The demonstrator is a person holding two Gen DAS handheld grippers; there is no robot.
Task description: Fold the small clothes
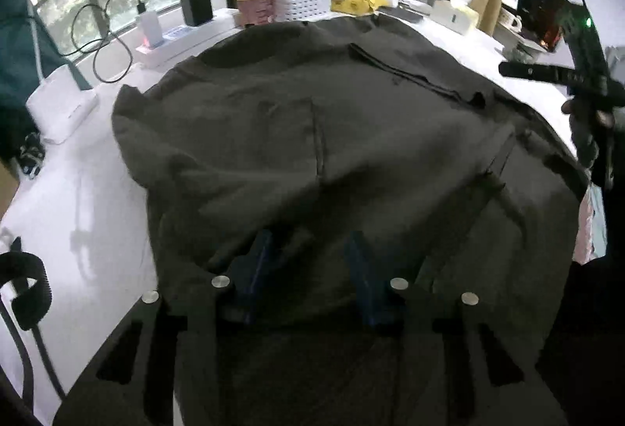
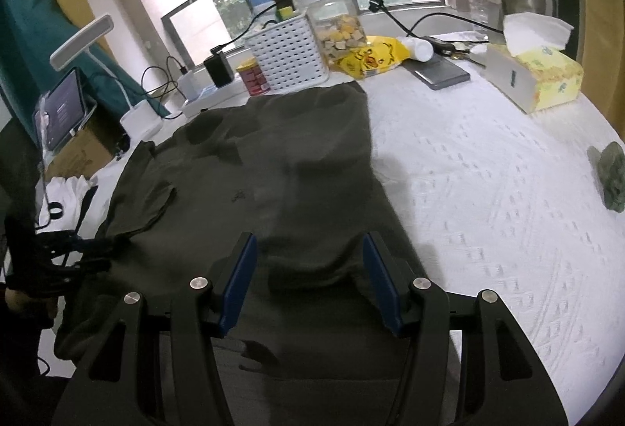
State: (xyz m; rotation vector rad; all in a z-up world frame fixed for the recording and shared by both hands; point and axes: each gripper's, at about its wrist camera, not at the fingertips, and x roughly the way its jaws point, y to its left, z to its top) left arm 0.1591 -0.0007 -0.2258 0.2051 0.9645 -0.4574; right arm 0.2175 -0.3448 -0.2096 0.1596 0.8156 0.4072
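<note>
On the white tablecloth (image 2: 488,191), in front of the white basket (image 2: 287,57), lies the dark shirt (image 2: 273,172) we mean to fold. It is spread mostly flat, its far edge nearly touching the basket and the red can (image 2: 254,76) just left of the basket. One sleeve (image 2: 150,199) is already turned in over the body on the side away from the tissue box (image 2: 535,78).

Our right gripper (image 2: 308,281) hovers over the shirt's near hem with its blue pads set apart and nothing between them; a small ridge of cloth sits just ahead of the gap. Our left gripper (image 1: 308,277) is likewise spread, low over the near part of the shirt, with no cloth pinched that we can see. Whether either one touches the fabric we cannot tell.

We judge the step in hand to be taking hold of the near hem with both grippers so as to carry it toward the basket. To do it well, we should:

- lower each gripper until one pad slips under the hem, so we catch every layer and not only the top one;
- grip at matching points either side of the shirt's middle, so the fold line runs straight;
- lift only a little and move both hands together, so the turned-in sleeve is not dragged loose;
- stop short of the basket and the cables (image 2: 394,16) behind it.
</note>
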